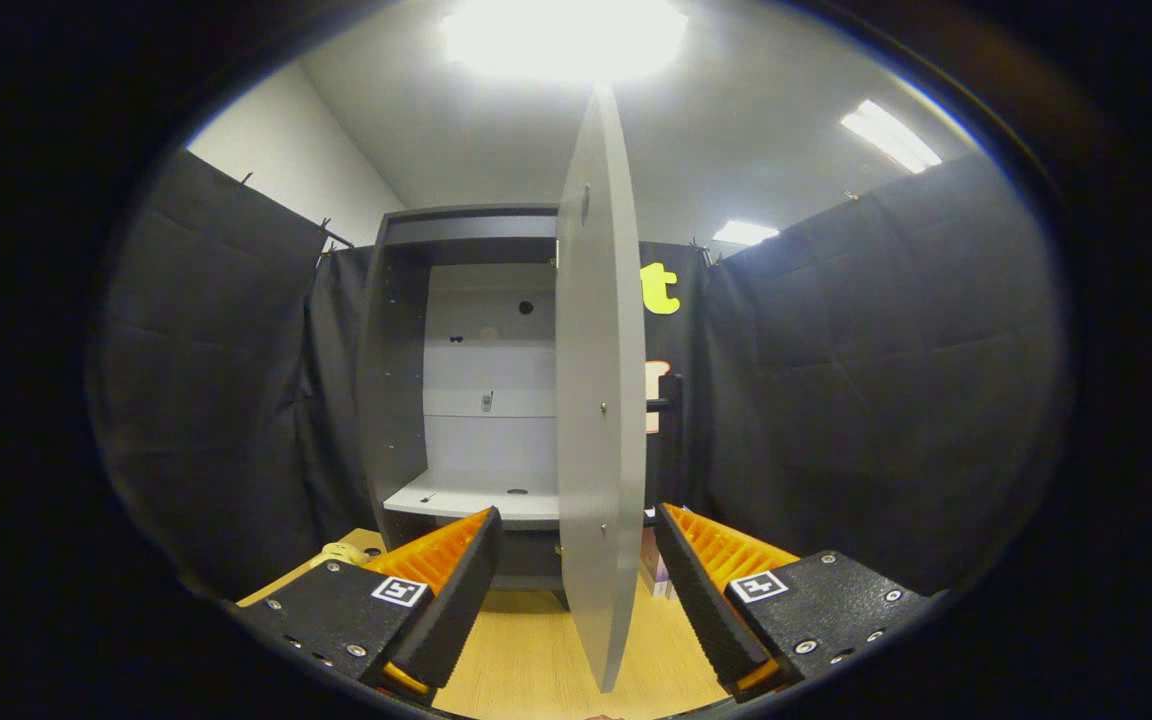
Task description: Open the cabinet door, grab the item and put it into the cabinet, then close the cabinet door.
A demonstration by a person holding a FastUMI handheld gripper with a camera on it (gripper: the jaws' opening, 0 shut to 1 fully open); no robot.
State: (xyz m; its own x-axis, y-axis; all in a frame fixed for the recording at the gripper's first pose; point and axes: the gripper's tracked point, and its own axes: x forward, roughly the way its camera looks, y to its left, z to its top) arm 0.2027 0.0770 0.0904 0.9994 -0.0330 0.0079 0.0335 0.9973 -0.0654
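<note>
1. Surface: a light wooden table (536,660) lies under the gripper; black cloth walls enclose the booth and ceiling lights glare overhead.
2. Cabinet (406,380): grey, standing on the table beyond the fingers, with a pale back panel and an empty white shelf (476,495) inside.
3. Door (601,400): swung open, seen nearly edge-on, its lower edge reaching in between the two fingers.
4. Gripper (576,545): fingers spread wide, one either side of the door, pressing on nothing.
5. Item: a small box (654,572) partly hidden behind the door; a pale object (344,551) sits by the cabinet's left foot.
</note>
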